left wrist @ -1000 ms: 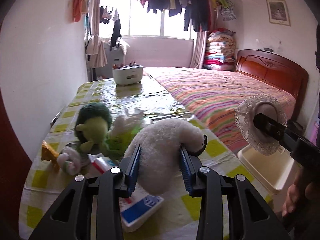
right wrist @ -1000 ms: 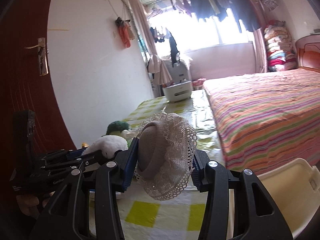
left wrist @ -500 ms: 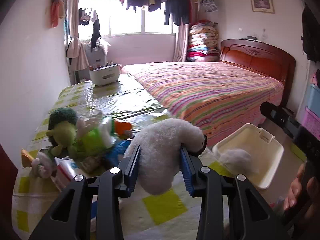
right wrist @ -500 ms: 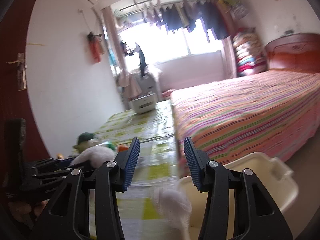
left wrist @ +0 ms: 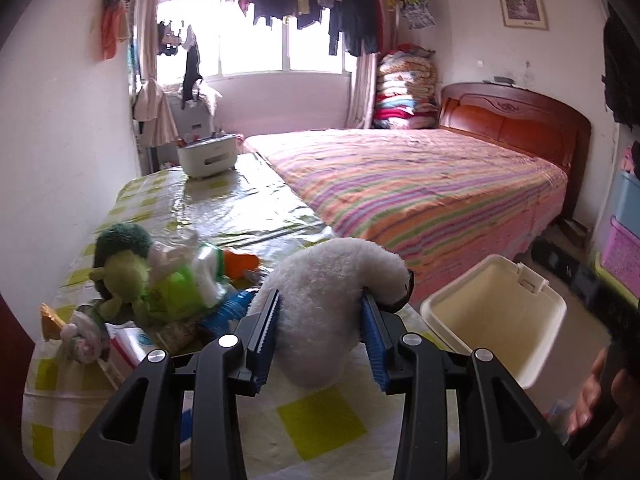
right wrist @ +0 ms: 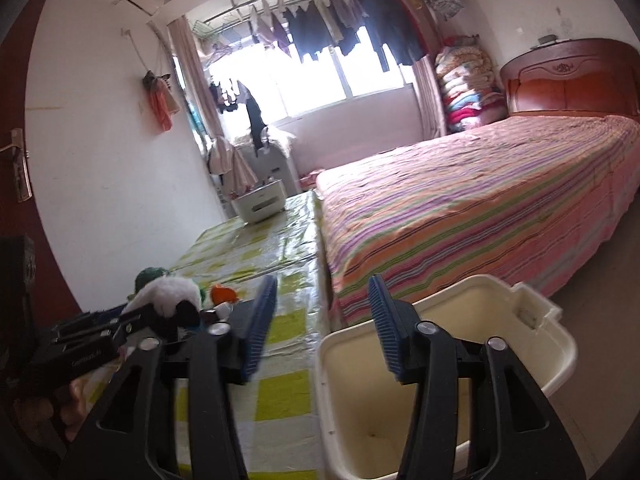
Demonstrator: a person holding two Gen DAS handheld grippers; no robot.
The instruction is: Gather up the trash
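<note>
The left gripper [left wrist: 320,336], black-armed with ribbed blue pads, pinches a fluffy white plush toy [left wrist: 336,280] between its fingers; the plush bulges above and below the pads and arches over to the right, ending in a dark patch. It is held above the near end of a long table under a yellow-and-white checked cloth [left wrist: 320,420] with a glossy plastic cover.

The right gripper [right wrist: 322,320] has its jaws opening, with nothing between the blue pads. It hangs over the near left corner of a cream rectangular plastic bin [right wrist: 440,412], which stands on the floor just beside the table edge and in front of the bed. What shows of the bin's inside looks bare, though the gripper's arms hide part of it.

To the left of the held plush, a heap of things lies on the table: a green plush doll with a dark green woolly cap [left wrist: 120,264], lying on its side in a green and white outfit, a blue-and-white packet [left wrist: 232,308] touching it, and a small orange and white bundle [left wrist: 76,328] near the table's left edge. A white plastic caddy [left wrist: 206,156] stands at the far end of the table. Right of the table, a bed with a striped multicolour cover [left wrist: 420,184] and a red-brown wooden headboard fills the room. A person's hand [left wrist: 592,392] shows at the lower right edge of the left wrist view.
</note>
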